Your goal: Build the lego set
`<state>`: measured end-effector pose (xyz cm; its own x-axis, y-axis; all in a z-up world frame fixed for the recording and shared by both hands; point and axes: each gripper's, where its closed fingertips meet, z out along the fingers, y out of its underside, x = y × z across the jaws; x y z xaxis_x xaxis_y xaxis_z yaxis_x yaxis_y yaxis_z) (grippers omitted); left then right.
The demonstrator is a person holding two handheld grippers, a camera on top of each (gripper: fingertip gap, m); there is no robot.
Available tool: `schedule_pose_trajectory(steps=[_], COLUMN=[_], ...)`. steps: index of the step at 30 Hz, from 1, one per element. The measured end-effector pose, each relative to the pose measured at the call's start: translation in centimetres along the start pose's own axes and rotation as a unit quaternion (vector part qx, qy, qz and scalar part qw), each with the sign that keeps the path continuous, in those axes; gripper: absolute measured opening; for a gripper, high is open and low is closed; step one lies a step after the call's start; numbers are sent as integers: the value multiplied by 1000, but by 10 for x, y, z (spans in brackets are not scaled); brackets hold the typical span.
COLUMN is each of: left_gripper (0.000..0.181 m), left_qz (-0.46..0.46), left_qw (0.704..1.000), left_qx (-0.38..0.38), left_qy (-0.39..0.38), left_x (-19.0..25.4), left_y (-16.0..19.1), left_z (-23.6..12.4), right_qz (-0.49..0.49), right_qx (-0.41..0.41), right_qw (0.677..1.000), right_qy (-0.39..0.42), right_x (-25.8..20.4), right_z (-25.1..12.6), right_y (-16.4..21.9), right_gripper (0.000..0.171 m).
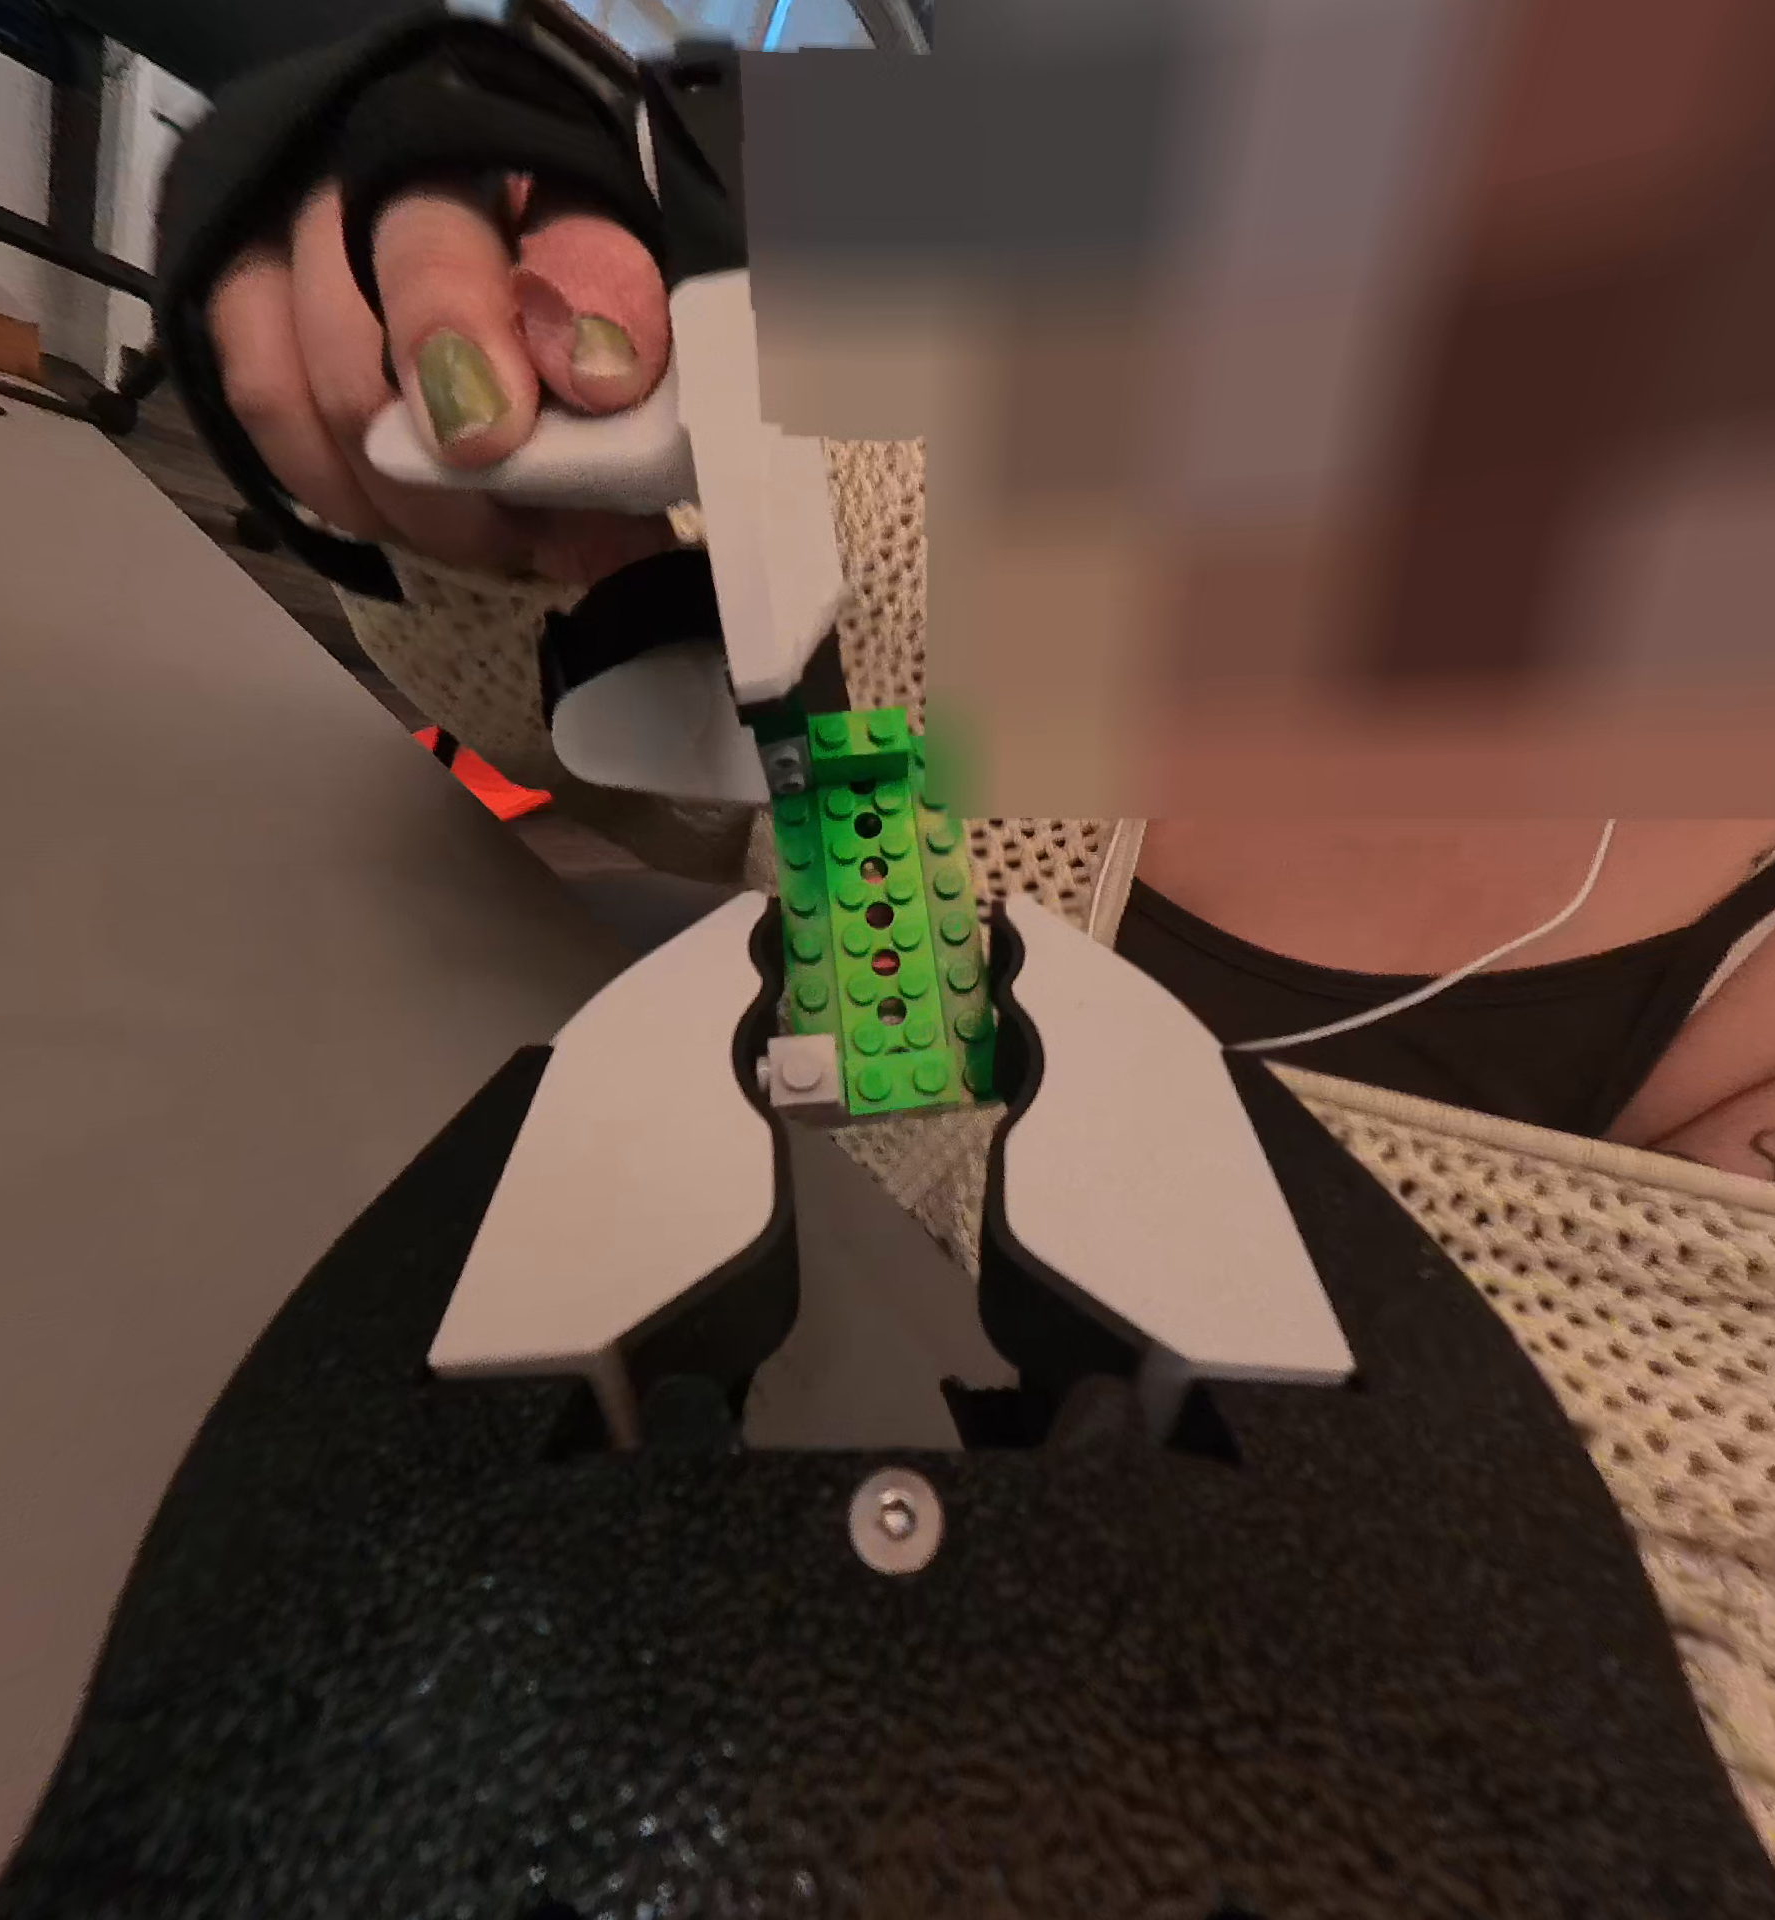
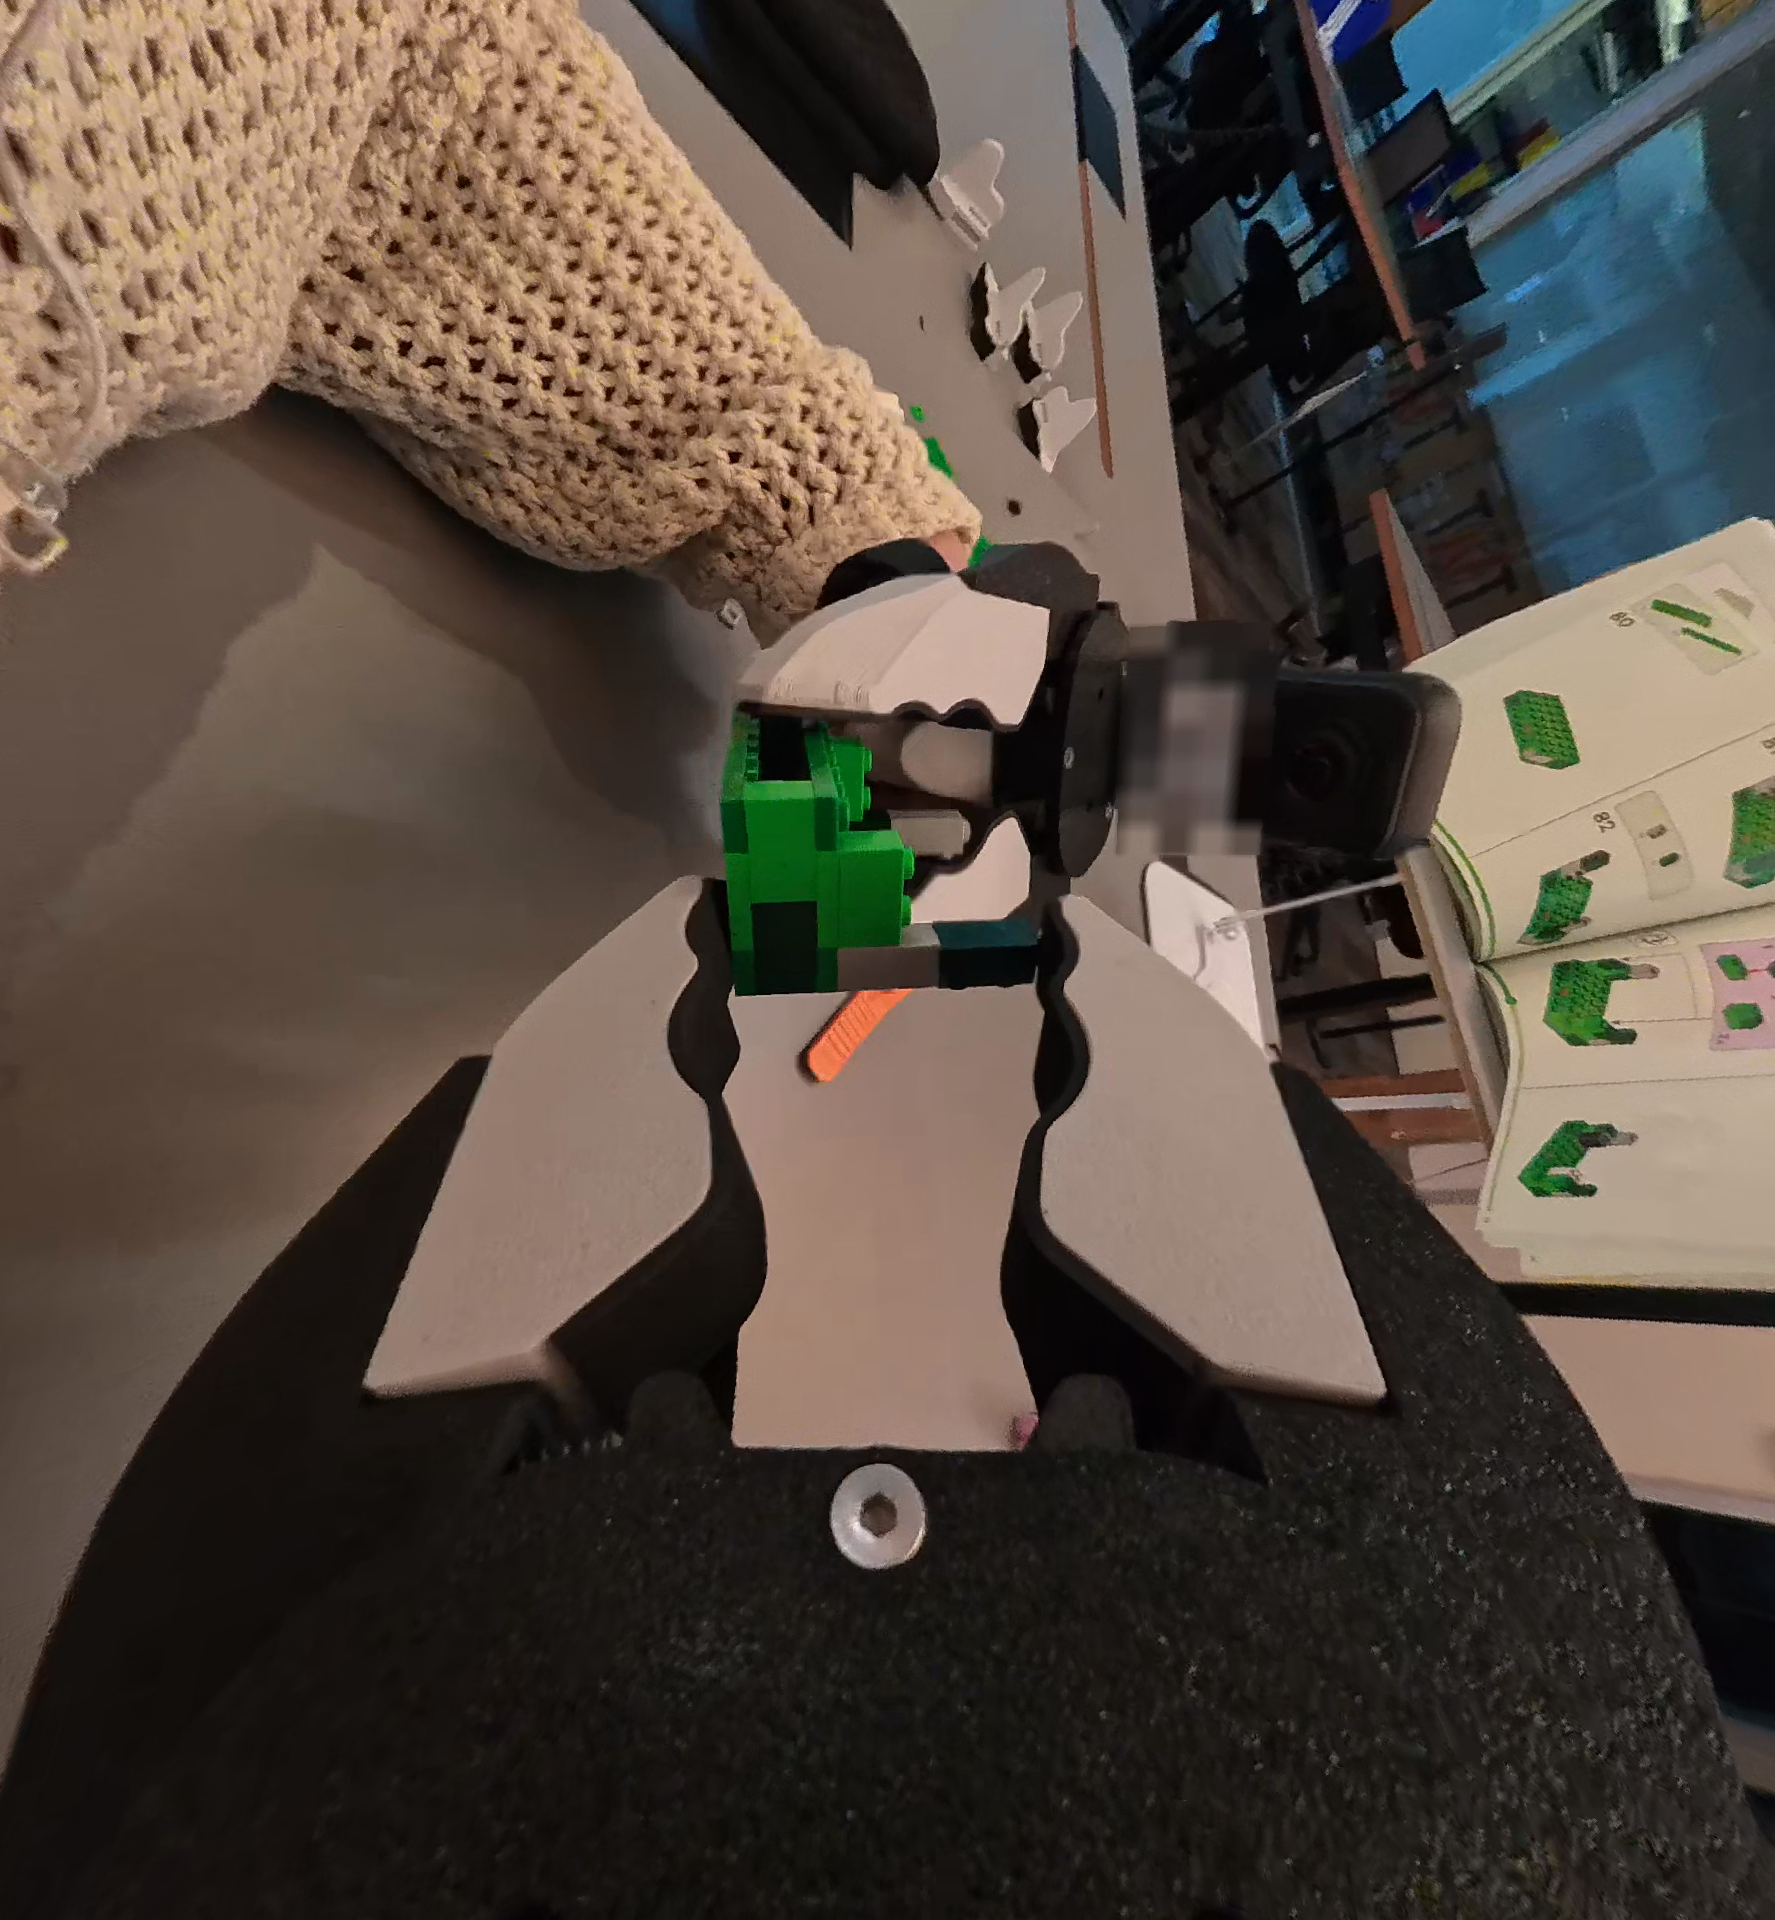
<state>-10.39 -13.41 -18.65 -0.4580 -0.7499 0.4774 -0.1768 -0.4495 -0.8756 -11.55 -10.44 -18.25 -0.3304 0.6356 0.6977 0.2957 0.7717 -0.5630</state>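
- I am holding the bright green studded lego assembly (image 1: 878,935) up off the grey desk (image 2: 239,831), pinched between the fingers of my left tool (image 1: 878,997).
- Its long axis is running straight away from that tool.
- My right tool (image 2: 878,956) is closing around its grey-and-dark-green leg (image 2: 935,961); I cannot tell whether it is gripping.
- The open instruction booklet (image 2: 1641,883) is lying to the right.
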Motion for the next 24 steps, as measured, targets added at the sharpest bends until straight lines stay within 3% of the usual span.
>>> schedule_pose_trajectory(steps=[4, 7, 11, 14, 24], left_gripper=[86, 95, 93, 76, 57], left_qz=[72, 215, 382, 434, 449], left_qw=[989, 941, 837, 800, 798], left_qx=[30, 53, -3, -26, -26], left_qy=[-128, -257, -393, -414, -401], left_x=[-20, -27, -30, -26, -18], left_y=[-20, -44, -58, -63, -66], left_z=[-14, -34, -42, -33, -19], right_qz=[36, 77, 120, 128, 117], right_qx=[29, 72, 129, 147, 167], right_qw=[998, 991, 978, 974, 973], right_qy=[43, 82, 108, 112, 110], right_x=[16, 31, 42, 45, 43], right_z=[-11, -24, -38, -41, -46], right_y=[5, 9, 6, 3, -4], right_gripper=[56, 56, 56, 56, 56])
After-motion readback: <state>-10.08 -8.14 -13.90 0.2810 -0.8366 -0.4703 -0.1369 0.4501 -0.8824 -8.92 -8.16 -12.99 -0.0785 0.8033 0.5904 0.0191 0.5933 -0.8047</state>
